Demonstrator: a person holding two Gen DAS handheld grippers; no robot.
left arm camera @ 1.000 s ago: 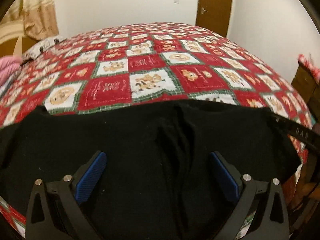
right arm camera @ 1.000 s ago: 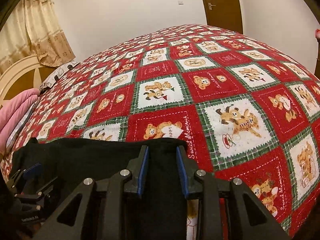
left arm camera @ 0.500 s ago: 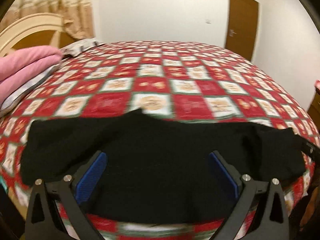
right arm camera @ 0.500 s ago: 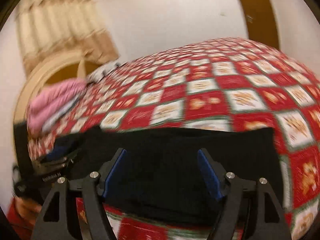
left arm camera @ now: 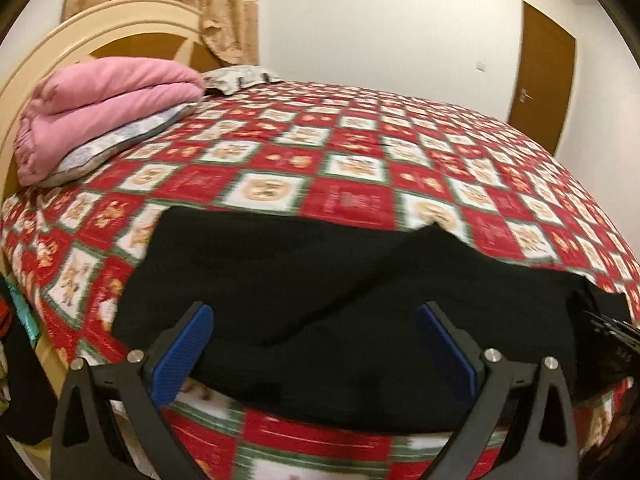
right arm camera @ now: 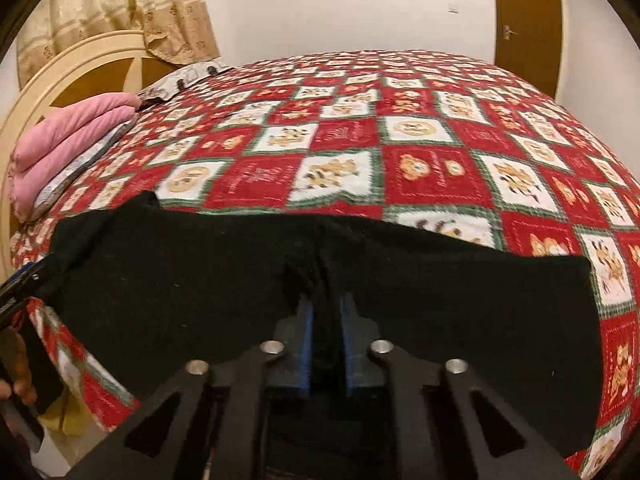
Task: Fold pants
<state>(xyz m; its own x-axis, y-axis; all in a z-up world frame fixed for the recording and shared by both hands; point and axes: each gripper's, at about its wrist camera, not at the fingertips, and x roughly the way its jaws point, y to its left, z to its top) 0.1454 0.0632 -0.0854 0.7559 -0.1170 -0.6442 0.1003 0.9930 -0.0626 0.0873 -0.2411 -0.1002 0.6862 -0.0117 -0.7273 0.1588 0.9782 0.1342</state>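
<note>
**Black pants spread near the bed's edge**

The pants (left arm camera: pixel 328 292) are plain black, of soft matte cloth, lying in a wide flat band across the near edge of a bed. A diagonal crease runs across the upper layer. In the right wrist view the cloth (right arm camera: pixel 460 304) puckers into a small ridge at its middle, with the far edge wavy rather than straight.

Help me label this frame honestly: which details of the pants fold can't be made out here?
- Right gripper: its jaws have just been closing, but black pants against black fingers hide whether fabric is pinched.
- Pants near edge, left wrist view: covered by the open left gripper.
- Bedspread print: motion-blurred.
- Layers folded: uniform black hides them.
</note>
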